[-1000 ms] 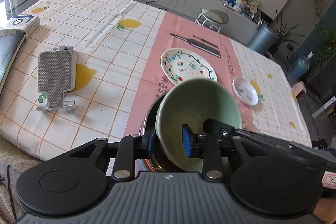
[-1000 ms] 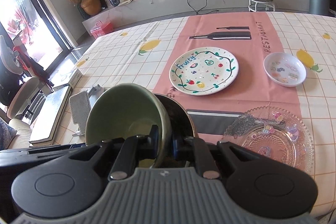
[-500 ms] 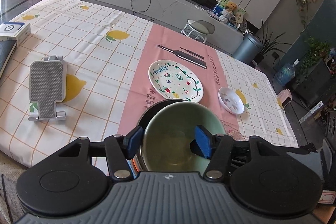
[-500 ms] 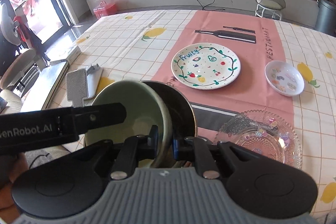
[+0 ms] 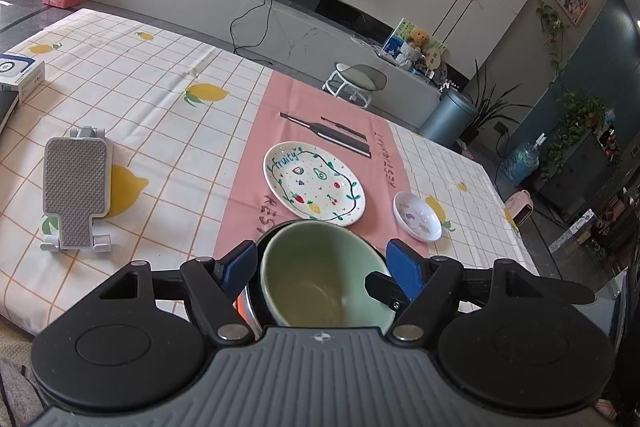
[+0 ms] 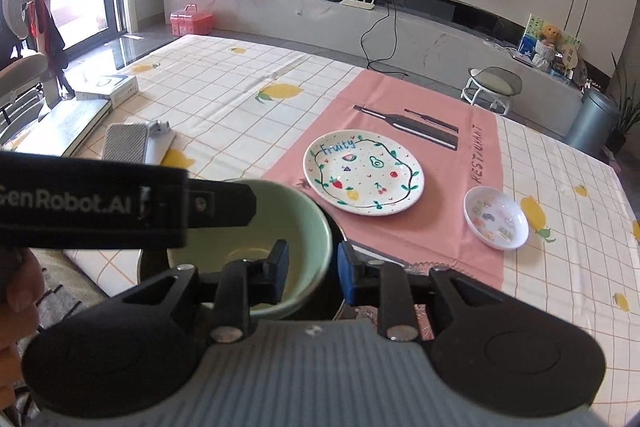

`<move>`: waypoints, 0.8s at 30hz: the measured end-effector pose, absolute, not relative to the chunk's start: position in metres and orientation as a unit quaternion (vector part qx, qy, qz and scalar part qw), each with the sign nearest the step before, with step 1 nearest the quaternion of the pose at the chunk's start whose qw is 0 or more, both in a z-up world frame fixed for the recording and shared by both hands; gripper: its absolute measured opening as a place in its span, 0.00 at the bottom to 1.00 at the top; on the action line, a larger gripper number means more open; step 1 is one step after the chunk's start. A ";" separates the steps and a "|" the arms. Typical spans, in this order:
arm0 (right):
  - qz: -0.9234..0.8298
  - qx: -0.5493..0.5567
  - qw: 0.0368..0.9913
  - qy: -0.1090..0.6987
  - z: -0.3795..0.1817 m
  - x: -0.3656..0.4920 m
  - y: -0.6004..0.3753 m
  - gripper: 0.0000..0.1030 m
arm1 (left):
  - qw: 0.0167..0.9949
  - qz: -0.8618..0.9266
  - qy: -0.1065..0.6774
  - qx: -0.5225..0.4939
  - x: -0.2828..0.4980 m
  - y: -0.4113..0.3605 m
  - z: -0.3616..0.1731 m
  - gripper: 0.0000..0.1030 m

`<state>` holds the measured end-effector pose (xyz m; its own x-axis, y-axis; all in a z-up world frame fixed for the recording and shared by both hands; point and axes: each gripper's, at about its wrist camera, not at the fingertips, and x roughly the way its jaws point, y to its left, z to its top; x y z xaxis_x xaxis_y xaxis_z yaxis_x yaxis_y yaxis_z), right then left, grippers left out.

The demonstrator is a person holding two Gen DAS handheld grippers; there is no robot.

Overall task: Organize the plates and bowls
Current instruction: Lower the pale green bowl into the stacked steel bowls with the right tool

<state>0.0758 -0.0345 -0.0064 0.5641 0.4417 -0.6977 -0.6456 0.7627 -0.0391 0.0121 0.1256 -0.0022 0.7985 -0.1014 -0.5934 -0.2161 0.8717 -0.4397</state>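
Found the pale green ceramic bowl (image 5: 320,279) nested in a dark, steel-rimmed bowl (image 5: 249,309) at the table's near edge, at the foot of the pink cloth strip. Judged that one stacking step as done. Counted as left to sort: the white plate painted with fruit (image 5: 314,183) and the small white dish (image 5: 418,217), lying apart farther back.

Saw the left gripper (image 5: 322,265) spread wide, its jaws having just been opening, blue pads flanking the green bowl without touching. Saw the right gripper (image 6: 314,269) narrower, also just opening, straddling the bowl's rim with a gap on either side; nothing gripped.

Read the green bowl as mouth-up, perhaps slightly tipped. Noted no long axis, being round.
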 end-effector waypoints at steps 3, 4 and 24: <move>0.310 -0.133 0.873 0.353 -0.007 0.080 -0.038 0.24 | 0.911 0.062 0.322 -0.249 0.014 0.128 -0.005 0.84; 0.311 -0.132 0.873 0.352 -0.007 0.081 -0.038 0.24 | 0.911 0.073 0.325 -0.243 0.015 0.128 -0.006 0.84; 0.338 -0.020 0.846 0.411 -0.004 0.103 -0.061 0.43 | 0.876 0.115 0.429 -0.189 0.028 0.132 -0.031 0.84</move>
<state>0.1028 -0.0606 -0.0044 0.4333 0.5551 -0.7100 -0.5885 0.7709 0.2436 0.0282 0.1322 -0.0307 0.6054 0.0398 -0.7949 -0.3643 0.9018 -0.2323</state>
